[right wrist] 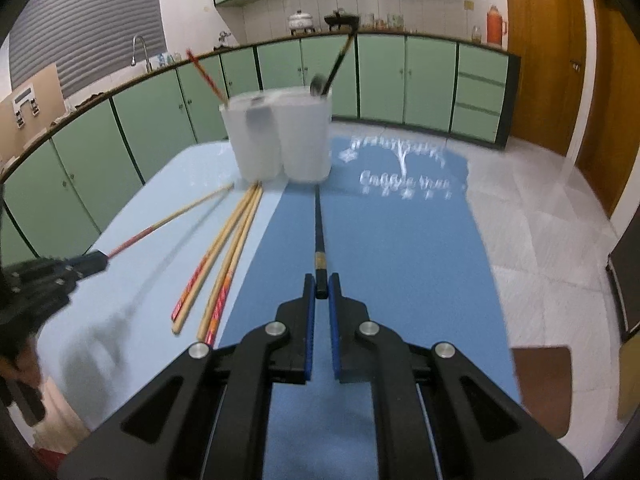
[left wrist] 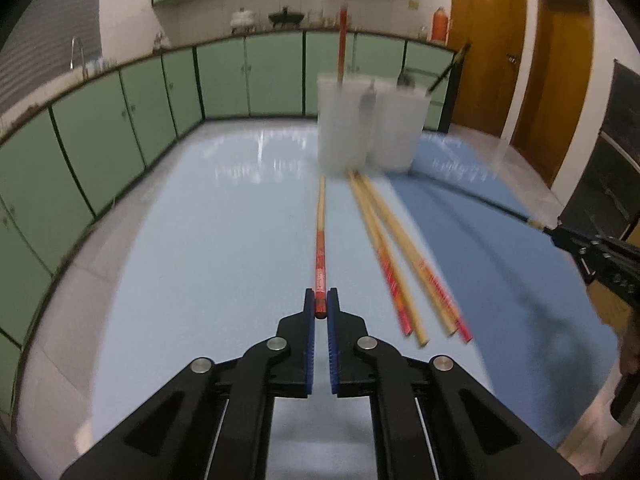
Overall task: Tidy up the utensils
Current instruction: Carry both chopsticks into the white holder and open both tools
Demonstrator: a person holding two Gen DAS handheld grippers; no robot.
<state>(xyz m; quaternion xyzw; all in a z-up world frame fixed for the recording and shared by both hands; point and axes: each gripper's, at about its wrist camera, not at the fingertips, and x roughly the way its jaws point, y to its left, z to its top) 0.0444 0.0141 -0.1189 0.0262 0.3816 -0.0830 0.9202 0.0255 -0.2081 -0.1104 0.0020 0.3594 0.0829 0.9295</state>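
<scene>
My left gripper (left wrist: 320, 307) is shut on the red end of a red-and-wood chopstick (left wrist: 321, 232) that points toward two translucent white cups (left wrist: 368, 128). My right gripper (right wrist: 321, 290) is shut on the end of a black chopstick (right wrist: 318, 224) that points at the same cups (right wrist: 280, 140). Several red-and-wood chopsticks (left wrist: 400, 248) lie loose on the table between the grippers; they also show in the right wrist view (right wrist: 224, 256). The left cup holds a red chopstick (left wrist: 342, 40); the right cup holds a black one (right wrist: 340, 60) and a spoon (right wrist: 317, 84).
The table has a light blue top (left wrist: 220, 220) with a darker blue mat (right wrist: 400, 248) on its right half. Green cabinets (left wrist: 100, 128) run along the wall behind. Brown doors (left wrist: 560, 80) stand at the right. A brown chair seat (right wrist: 540, 384) sits by the table's right edge.
</scene>
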